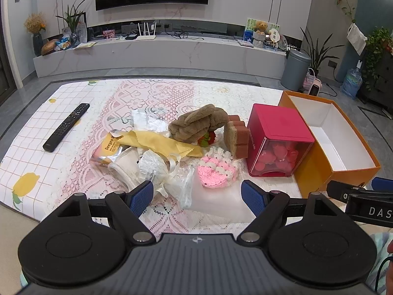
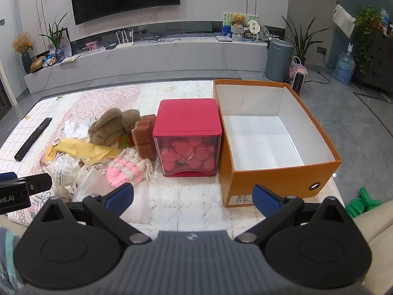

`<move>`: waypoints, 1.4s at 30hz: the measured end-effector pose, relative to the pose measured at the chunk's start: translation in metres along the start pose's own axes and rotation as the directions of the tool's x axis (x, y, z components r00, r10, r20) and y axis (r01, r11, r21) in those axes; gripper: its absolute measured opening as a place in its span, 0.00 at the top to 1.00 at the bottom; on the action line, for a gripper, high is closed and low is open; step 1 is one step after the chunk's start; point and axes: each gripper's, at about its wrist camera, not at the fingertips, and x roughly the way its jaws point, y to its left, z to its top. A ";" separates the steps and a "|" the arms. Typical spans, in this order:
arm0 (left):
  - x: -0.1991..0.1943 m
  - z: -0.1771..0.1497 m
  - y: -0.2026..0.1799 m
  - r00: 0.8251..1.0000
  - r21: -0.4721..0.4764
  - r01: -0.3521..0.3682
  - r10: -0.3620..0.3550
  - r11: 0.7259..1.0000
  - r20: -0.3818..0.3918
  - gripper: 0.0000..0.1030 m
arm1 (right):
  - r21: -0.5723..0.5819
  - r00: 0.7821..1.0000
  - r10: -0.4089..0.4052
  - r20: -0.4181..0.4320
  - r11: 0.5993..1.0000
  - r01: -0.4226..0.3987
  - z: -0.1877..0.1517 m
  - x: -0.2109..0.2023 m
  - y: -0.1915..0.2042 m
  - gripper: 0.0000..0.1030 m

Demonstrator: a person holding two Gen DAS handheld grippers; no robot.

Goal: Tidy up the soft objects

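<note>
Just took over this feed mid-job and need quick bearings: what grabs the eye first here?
The open orange box, empty and white inside, fills the table's right side, with the red container of pink pieces standing right beside it on its left. Left of that lies a heap of soft things: a brown plush towel, a pink crocheted piece and a yellow cloth. Both the left gripper and right gripper hover open.

Two matching handheld tools: the left gripper [image 1: 197, 196] and right gripper [image 2: 192, 198] share black linkage arms, silver pivot screws and blue ribbed fingertip pads [image 1: 141, 196]. Each has a ribbed grey body with a small emblem.
</note>
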 end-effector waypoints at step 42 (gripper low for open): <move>0.004 0.000 -0.002 1.000 0.002 0.012 -0.012 1.000 -0.015 0.08 | -0.012 0.999 -0.019 -0.026 1.000 0.019 -0.003 0.008 0.003 0.02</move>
